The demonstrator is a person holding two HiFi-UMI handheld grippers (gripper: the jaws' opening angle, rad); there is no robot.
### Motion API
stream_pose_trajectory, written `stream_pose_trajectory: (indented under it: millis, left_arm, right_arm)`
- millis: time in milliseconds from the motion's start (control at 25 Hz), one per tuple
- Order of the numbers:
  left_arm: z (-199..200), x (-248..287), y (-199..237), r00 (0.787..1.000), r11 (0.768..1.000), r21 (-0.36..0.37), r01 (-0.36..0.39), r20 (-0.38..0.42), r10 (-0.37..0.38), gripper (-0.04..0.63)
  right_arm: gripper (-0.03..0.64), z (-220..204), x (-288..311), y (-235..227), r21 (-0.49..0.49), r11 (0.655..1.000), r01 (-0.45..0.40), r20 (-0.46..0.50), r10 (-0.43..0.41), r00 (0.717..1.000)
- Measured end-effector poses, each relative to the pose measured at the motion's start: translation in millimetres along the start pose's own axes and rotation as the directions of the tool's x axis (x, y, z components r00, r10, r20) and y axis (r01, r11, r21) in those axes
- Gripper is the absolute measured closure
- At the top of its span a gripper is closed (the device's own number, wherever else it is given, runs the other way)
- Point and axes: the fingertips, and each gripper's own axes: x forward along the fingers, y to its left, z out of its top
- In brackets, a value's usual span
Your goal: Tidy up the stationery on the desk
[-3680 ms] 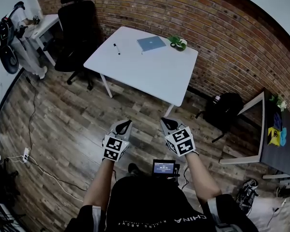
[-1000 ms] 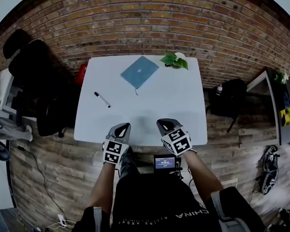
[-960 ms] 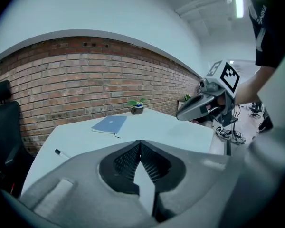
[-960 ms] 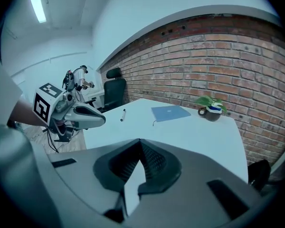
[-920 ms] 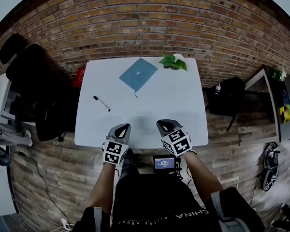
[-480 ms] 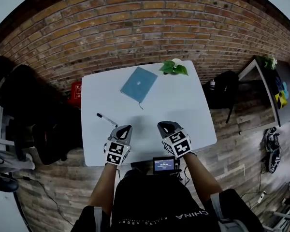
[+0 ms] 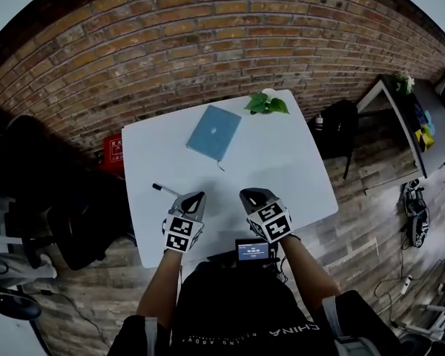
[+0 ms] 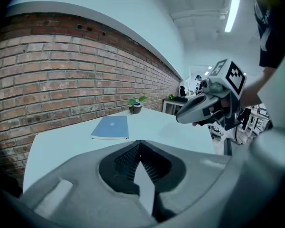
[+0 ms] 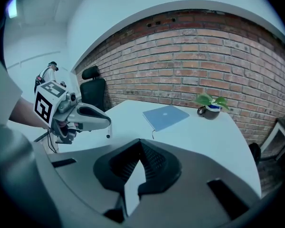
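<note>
Facing the pen (image 7: 166, 190) near the desk's (image 7: 297, 176) left edge

Our left gripper (image 7: 195, 196), clenched empty like the right gripper (image 7: 249, 195), is nearer; the pen lies crosswise just beside it.

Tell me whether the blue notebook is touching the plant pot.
Apart. The right gripper view shows a strip of bare white desk between the blue notebook and the plant pot. The head view shows the same gap.

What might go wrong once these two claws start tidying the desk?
The thin black marker pen lies close by the shut left gripper, near the white table's left edge; a nudge might roll it off. The flat blue notebook offers closed jaws little to pinch, and pushing it could bump the potted plant behind it.
</note>
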Motion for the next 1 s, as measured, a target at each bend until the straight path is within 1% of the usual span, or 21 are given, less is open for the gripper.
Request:
stream_pose_trajectory:
  millis: [120, 360, 520, 720, 1000]
  left_arm:
    - [1.3, 6.5, -2.6, 1.0, 1.0, -0.004, -0.005, -0.001, 0.005, 0.586]
    - [15.5, 18.7, -15.2, 0.999, 0.999, -0.022, -0.042, 0.012, 0.042, 0.586]
    - [24.3, 27.7, -23.6, 0.998, 0.998, -0.026, -0.057, 0.014, 0.057, 0.586]
    - [30.9, 32.4, -23.2, 0.997, 0.997, -0.022, -0.073, 0.017, 0.074, 0.586]
    - [32.6, 36.3, -20.2, 0.997, 0.996, -0.021, -0.082, 0.01, 0.083, 0.586]
  right_arm:
    - [0.607, 0.6, 2.3, -8.3, -0.003, 1.0, -0.001, 0.007, 0.001, 1.0]
    - [0.607, 5.5, -1.7, -22.2, -0.042, 0.998, -0.046, 0.009, 0.047, 0.999]
    - [0.607, 13.7, -5.9, -37.7, -0.07, 0.996, -0.048, 0.023, 0.05, 0.998]
    - [0.607, 21.4, -5.0, -45.6, -0.068, 0.996, -0.055, 0.04, 0.057, 0.998]
    - [0.607, 21.6, -0.9, -47.2, -0.066, 0.995, -0.075, 0.039, 0.078, 0.996]
